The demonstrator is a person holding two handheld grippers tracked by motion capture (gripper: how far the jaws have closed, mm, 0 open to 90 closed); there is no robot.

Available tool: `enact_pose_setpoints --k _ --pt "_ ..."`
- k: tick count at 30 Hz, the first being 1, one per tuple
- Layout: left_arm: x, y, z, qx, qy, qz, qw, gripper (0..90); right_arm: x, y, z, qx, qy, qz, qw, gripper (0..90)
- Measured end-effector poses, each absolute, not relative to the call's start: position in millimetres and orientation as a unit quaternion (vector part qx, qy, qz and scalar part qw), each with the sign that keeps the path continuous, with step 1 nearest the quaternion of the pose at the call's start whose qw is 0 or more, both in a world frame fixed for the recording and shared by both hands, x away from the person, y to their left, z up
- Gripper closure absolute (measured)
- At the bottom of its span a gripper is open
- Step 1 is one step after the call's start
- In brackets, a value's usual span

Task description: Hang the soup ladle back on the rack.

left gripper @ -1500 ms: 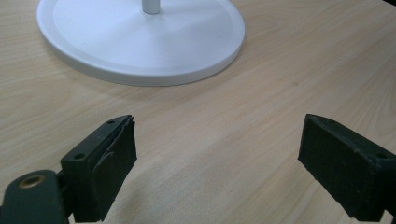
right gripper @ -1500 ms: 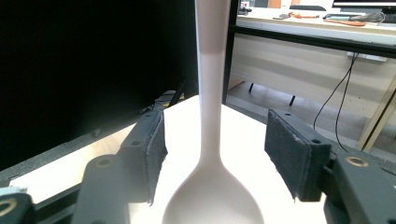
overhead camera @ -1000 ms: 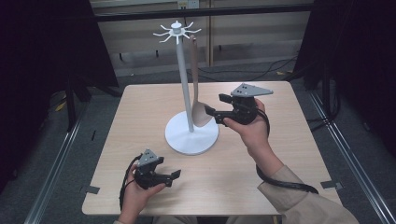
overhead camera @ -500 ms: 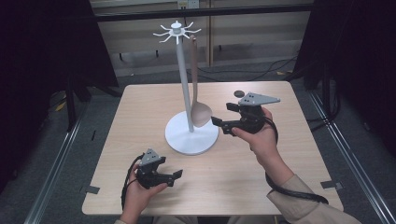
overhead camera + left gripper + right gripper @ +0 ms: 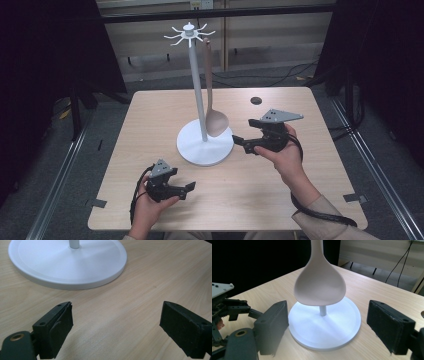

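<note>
A white stand (image 5: 205, 145) rises from the middle of the table, with a ring of hooks at its top (image 5: 189, 33). From one hook hangs a beige spoon (image 5: 216, 122), its bowl just above the round base. My right gripper (image 5: 240, 143) sits to the right of the base, pointing at the spoon. Its jaws have just been opening and now stand open with nothing between the pads. In the right gripper view the spoon bowl (image 5: 320, 287) hangs free ahead of the right gripper (image 5: 328, 310). My left gripper (image 5: 189, 188) rests open near the front left, and the base (image 5: 67, 262) lies ahead of the left gripper (image 5: 116, 325).
A small dark round spot (image 5: 256, 100) marks the table's far right part. The wooden tabletop (image 5: 310, 200) ends close behind both hands. Cables trail from each gripper. Metal rails (image 5: 60, 200) run along the floor on both sides.
My right gripper has drawn back from the spoon bowl, moving right and down, with its jaws wider apart. The spoon stays hanging on its hook. The left gripper has not moved.
</note>
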State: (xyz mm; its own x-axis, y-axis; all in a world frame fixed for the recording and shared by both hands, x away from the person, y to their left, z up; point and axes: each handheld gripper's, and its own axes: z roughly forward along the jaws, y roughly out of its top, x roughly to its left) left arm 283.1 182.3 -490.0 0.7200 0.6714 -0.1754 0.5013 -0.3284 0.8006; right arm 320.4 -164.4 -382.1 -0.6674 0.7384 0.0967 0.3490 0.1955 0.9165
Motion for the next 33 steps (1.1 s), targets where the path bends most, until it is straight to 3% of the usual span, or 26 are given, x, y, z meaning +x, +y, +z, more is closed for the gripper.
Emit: enact_pose_setpoints --k 33 --pt "282.7 181.4 -490.3 0.81 0.362 0.095 0.451 10.8 302.3 -190.4 -424.3 0.377 0.758 0.503 0.176 13.5"
